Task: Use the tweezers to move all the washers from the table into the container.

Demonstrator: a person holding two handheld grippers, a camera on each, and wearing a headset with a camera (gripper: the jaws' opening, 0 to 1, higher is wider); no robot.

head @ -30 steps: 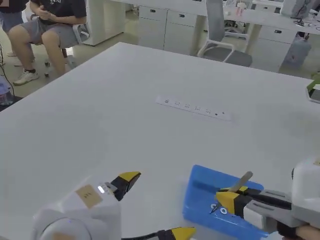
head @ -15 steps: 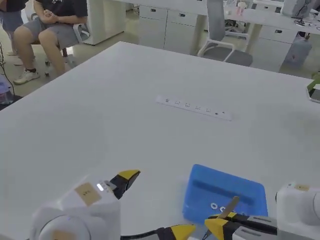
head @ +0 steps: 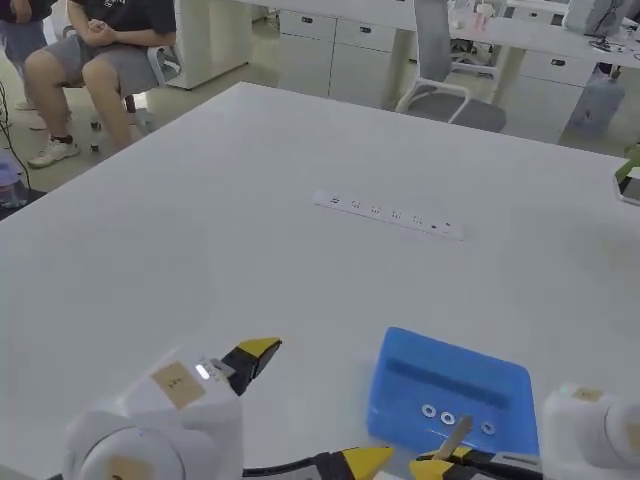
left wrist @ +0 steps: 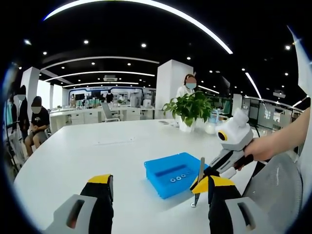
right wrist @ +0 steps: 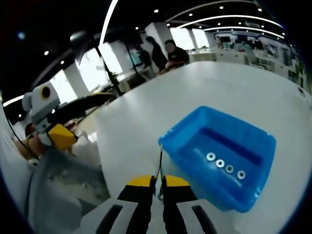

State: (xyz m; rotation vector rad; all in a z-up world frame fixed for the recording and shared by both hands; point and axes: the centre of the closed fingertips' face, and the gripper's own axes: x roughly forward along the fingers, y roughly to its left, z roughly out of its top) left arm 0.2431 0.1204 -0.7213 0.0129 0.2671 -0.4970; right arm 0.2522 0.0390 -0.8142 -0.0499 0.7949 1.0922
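Blue container [head: 455,375] on the table [head: 250,200] held 4 washers [right wrist: 225,165]. Right tongs [right wrist: 158,181], pinching the tweezers [left wrist: 201,168], had drawn back from above it to its near edge; left tongs [left wrist: 158,180] stayed spread beside it.

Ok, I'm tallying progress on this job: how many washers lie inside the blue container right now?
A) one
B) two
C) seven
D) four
D: the right gripper view shows four washers lying in a row on the floor of the blue container.
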